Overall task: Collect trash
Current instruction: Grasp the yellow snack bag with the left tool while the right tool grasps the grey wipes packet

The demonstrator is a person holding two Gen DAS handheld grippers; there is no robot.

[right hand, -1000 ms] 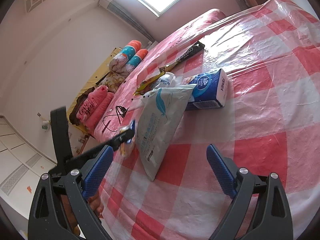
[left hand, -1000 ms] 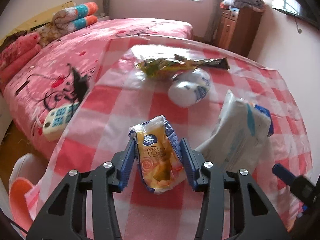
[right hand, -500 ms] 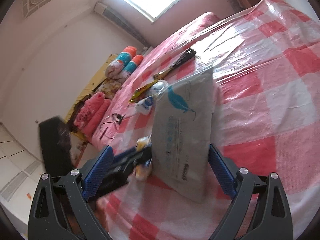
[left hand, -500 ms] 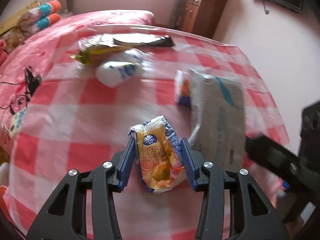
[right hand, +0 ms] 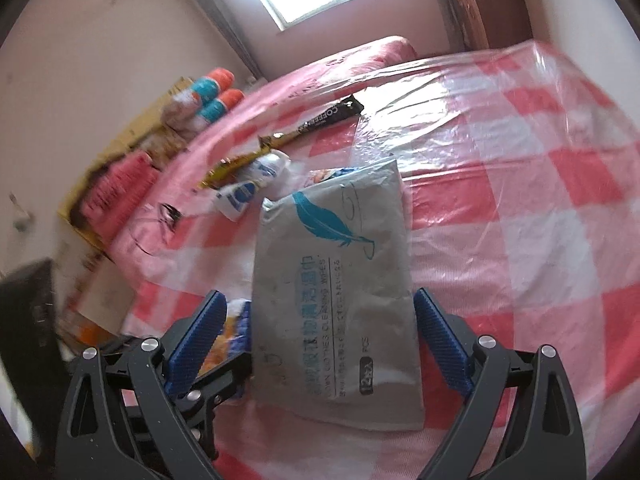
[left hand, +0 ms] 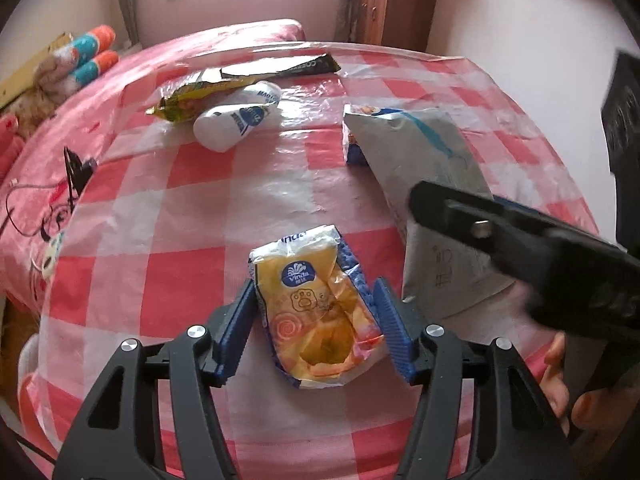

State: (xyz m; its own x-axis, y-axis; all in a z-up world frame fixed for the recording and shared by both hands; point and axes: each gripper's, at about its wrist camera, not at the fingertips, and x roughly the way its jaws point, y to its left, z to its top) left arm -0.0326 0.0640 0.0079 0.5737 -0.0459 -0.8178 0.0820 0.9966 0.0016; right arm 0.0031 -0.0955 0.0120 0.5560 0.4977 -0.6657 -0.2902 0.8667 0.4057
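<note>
The left tool (left hand: 316, 312) was opening, a crinkled yellow tissue pack (left hand: 316, 312) loose between its pads near the worktop (left hand: 192, 216) edge. The right tool (right hand: 320, 336) gaped around a flat grey wipes pouch (right hand: 340, 288).

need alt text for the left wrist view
The left gripper is opening its blue fingers around a crumpled yellow tissue packet on a red-checked tablecloth. The right gripper reaches over a grey wipes pouch; more wrappers lie behind.

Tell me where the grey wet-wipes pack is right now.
The grey wipes pack lies on the checked tablecloth between the right gripper's open jaws, just right of the yellow tissue packet; its far end covers a blue box.
</note>
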